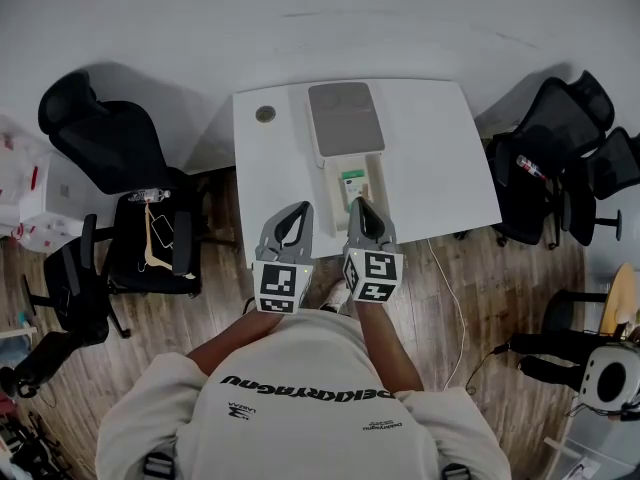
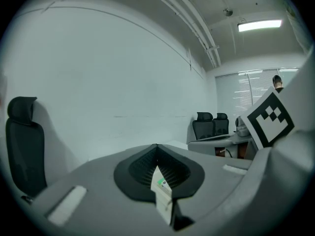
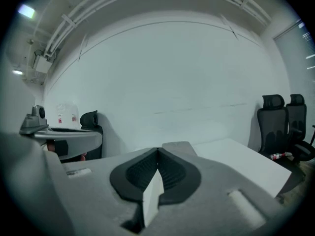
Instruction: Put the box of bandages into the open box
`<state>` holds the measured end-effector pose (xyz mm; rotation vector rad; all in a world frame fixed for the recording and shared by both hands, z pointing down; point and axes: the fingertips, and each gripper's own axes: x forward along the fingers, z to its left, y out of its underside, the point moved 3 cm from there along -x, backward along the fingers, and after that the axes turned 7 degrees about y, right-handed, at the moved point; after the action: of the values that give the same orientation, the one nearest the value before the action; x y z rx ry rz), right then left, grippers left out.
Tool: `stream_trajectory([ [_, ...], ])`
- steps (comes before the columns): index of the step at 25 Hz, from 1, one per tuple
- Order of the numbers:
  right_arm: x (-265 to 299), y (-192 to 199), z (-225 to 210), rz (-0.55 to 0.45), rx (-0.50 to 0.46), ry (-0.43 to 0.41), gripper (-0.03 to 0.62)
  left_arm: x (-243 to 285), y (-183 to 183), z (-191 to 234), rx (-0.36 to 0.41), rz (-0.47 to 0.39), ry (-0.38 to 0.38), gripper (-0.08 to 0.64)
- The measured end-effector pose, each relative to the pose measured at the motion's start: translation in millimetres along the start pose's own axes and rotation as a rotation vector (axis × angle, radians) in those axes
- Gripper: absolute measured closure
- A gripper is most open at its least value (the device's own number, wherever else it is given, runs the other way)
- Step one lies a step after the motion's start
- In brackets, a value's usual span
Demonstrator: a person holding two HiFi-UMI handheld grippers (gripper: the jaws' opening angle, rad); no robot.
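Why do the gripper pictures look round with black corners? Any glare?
Both gripper views: a wide-angle lens bends the wall lines and darkens the corners. Left gripper view: the ceiling light glares white. Head view: even light, soft shadow beside the table.

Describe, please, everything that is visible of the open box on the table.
The open box is a pale, long tray, plastic by its look, lying flat on the white table. Its grey lid is swung back flat on the far side. Inside lies a small white box with a green label. The right tool is at its near end; contact cannot be judged.
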<state>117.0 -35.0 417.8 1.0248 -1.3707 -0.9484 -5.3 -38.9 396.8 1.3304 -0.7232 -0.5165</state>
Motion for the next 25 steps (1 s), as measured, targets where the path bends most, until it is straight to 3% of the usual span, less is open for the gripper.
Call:
stream_trajectory([
  [9, -3, -26, -2, -0.087, -0.028, -0.058, 0.597, 11, -7, -3, 0.008, -0.015, -0.038, 0.558],
  [25, 14, -34, -1, -0.098, -0.026, -0.103, 0.597, 28, -13, 4, 0.008, -0.035, -0.055, 0.558],
])
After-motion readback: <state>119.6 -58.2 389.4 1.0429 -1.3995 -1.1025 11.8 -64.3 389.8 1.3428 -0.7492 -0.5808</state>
